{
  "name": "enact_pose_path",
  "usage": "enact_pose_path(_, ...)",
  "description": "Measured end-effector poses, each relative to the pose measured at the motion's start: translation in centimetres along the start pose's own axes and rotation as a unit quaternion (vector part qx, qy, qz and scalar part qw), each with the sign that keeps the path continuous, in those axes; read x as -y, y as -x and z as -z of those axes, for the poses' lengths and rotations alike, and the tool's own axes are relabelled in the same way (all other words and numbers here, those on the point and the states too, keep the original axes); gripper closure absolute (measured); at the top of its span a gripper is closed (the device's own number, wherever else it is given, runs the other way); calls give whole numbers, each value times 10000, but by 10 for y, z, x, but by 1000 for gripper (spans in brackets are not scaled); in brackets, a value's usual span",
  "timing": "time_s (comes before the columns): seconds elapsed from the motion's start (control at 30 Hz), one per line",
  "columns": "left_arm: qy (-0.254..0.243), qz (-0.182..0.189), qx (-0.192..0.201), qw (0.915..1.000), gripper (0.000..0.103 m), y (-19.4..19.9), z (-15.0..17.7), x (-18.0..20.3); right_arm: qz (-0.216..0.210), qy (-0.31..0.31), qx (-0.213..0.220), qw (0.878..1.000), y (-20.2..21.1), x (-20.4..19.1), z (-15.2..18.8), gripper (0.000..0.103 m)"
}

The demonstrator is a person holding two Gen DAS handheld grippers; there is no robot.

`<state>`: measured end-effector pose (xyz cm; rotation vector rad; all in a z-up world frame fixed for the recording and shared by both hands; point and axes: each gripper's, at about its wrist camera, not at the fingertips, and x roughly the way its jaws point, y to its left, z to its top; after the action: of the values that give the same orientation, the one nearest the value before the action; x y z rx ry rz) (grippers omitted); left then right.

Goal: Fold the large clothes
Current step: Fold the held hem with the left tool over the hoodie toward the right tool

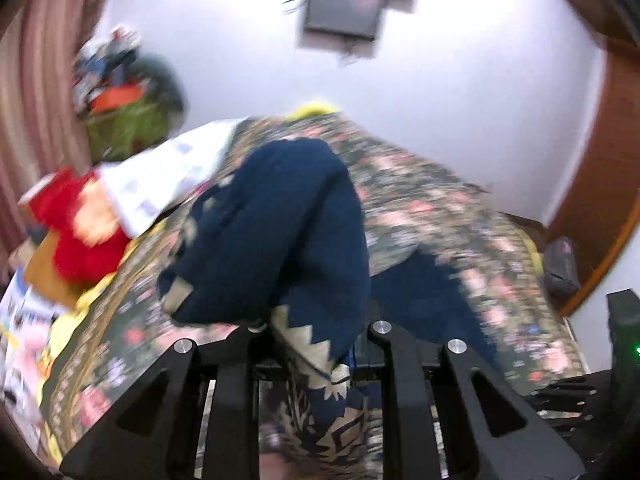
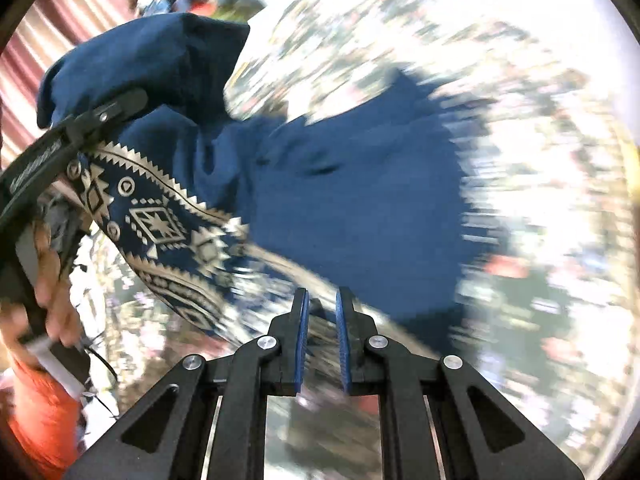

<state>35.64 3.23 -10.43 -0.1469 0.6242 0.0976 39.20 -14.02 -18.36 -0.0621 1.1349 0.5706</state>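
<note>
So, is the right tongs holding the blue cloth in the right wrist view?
No, the right tongs show nothing between their blue pads, and the blue cloth lies beyond them.

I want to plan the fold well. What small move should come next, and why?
Probably carry the left gripper across and lay its lifted part of the navy garment flat on the floral bedspread. It grips the patterned hem; the right gripper holds nothing.

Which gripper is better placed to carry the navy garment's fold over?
Left. The left gripper is clamped on the navy garment's patterned hem, with cloth lifted. The right gripper is shut with nothing visible between its pads, over the floral bedspread.
</note>
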Motion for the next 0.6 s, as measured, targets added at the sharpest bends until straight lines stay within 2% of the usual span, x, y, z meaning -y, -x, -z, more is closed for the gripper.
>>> enact_pose_path(0.13,-735,587,0,9956,86,-5,2,74,745,-149,300,9967,48,49,23,94)
enact_pose_path(0.2,-1207,751,-262,9895,85,-19,18,111,1078,-282,410,9929,70,75,37,94)
enact_pose_path(0.27,-1649,931,-865,9781,85,-43,42,141,1162,-494,448,9910,87,97,50,94)
enact_pose_path(0.33,-1925,934,-1371,9672,84,-66,66,155,1125,-733,446,9899,97,113,64,94)
enact_pose_path(0.4,-2070,896,-1542,9619,82,-75,80,158,1101,-839,430,9894,103,118,73,94)
enact_pose_path(0.47,-2190,956,-1426,9605,71,-64,79,156,1109,-831,466,9893,107,120,79,94)
enact_pose_path(0.5,-2253,1027,-1431,9582,57,-59,77,156,1113,-808,482,9893,108,119,81,94)
enact_pose_path(0.53,-2299,1123,-1465,9555,48,-53,76,157,1112,-786,494,9895,108,119,82,94)
enact_pose_path(0.57,-2318,1241,-1517,9528,33,-47,74,156,1104,-767,515,9896,108,118,83,94)
enact_pose_path(0.6,-2309,1400,-1554,9502,27,-38,73,154,1091,-763,552,9896,107,118,83,94)
